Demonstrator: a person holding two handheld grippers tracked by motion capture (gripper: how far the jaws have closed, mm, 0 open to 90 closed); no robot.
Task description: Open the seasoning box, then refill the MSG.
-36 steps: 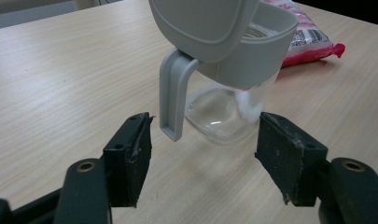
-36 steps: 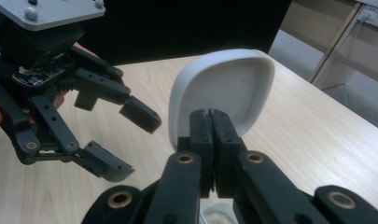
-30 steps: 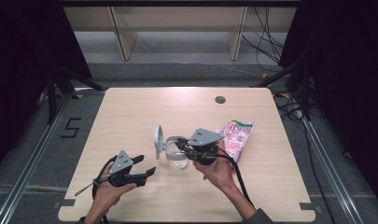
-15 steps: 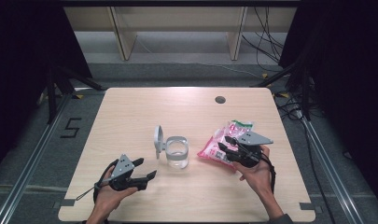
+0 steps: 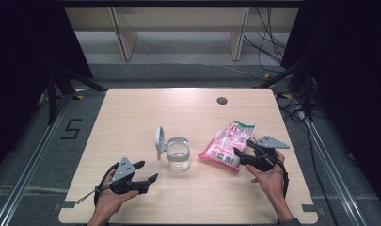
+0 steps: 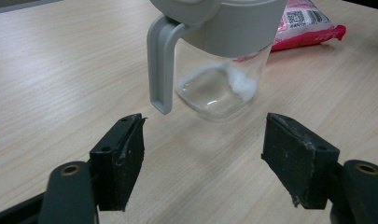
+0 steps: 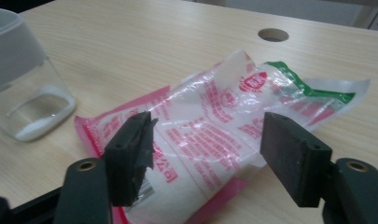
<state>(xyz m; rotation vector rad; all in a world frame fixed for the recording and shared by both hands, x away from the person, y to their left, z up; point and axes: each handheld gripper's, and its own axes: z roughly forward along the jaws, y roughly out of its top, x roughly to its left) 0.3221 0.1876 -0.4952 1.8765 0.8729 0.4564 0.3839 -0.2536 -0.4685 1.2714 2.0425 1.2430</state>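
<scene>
We see a light wooden table [image 5: 131,122] with a clear glass jar [image 5: 179,154] near its middle; it has a grey plastic collar and a grey flip lid [image 5: 159,141] standing open on its left side. In the left gripper view the jar [image 6: 219,84] holds a little white powder at the bottom, and its grey hinge arm hangs down the side facing the camera.

To the right of the jar, apart from it, lies a pink and white plastic bag with red print and a green top edge [image 5: 228,145], flat on the table, its green end pointing away from the person.

The left gripper [image 5: 143,178] sits low at the near left of the table, held in the person's left hand [image 5: 110,200]. Its jaws stand wide apart with nothing between them, pointing toward the jar, which is near but not touched.

The right gripper [image 5: 240,156] is at the near end of the bag, held in the right hand [image 5: 273,176]. Its jaws have just been opening. In the right gripper view the bag [image 7: 214,140] lies between and under the spread pads; the left pad is close on the plastic, the right pad clear of it, so we call it released, not grasping.

A round cable hole [image 5: 221,100] sits at the far side of the table.
</scene>
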